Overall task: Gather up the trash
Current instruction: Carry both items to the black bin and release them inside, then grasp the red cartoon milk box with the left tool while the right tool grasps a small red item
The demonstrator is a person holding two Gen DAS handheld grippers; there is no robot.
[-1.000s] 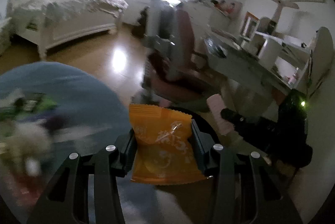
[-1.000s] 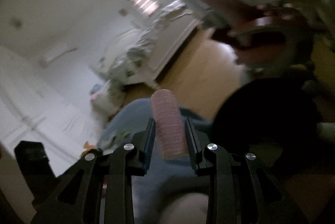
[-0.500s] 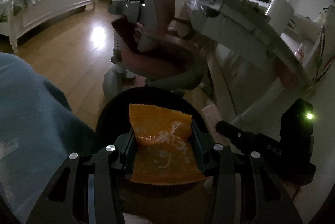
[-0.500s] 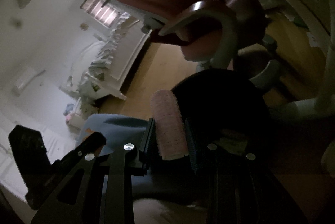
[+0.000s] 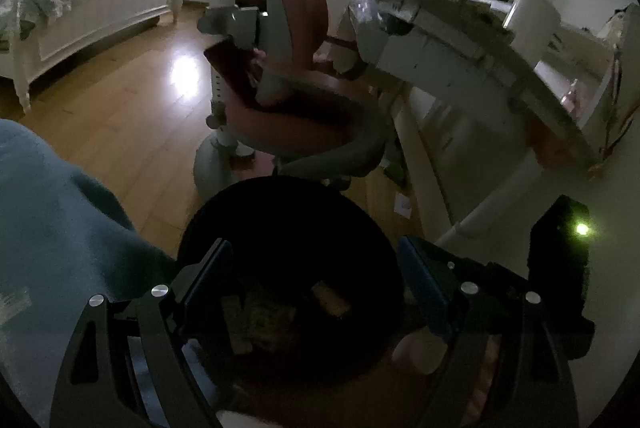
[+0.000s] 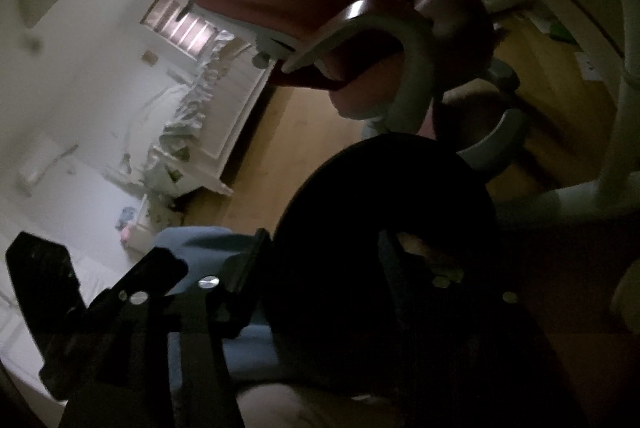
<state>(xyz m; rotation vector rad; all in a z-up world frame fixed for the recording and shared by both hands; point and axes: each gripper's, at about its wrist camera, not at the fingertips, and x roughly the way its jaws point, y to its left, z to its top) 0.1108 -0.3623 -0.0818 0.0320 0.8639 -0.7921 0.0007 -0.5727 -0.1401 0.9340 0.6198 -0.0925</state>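
A round black trash bin (image 5: 280, 220) stands on the wooden floor below both grippers. My left gripper (image 5: 312, 276) is open and empty right over the bin's mouth. Dim pieces of trash (image 5: 260, 316) lie at the bottom, one a small pinkish roll (image 5: 330, 300). My right gripper (image 6: 324, 260) is open and empty over the same bin (image 6: 380, 180), seen from its other side. The right gripper's body (image 5: 560, 268), with a green light, shows at the right of the left wrist view.
A red and grey desk chair (image 5: 296, 96) stands just behind the bin. A white desk (image 5: 460, 44) runs to the right, its leg beside the bin. A blue cloth (image 5: 52, 228) lies at the left. A white bed (image 5: 80, 12) stands far left.
The left gripper opened and the orange snack packet dropped out of it. The right gripper opened and the pink roll dropped out of it. Both now hang lower over the bin.
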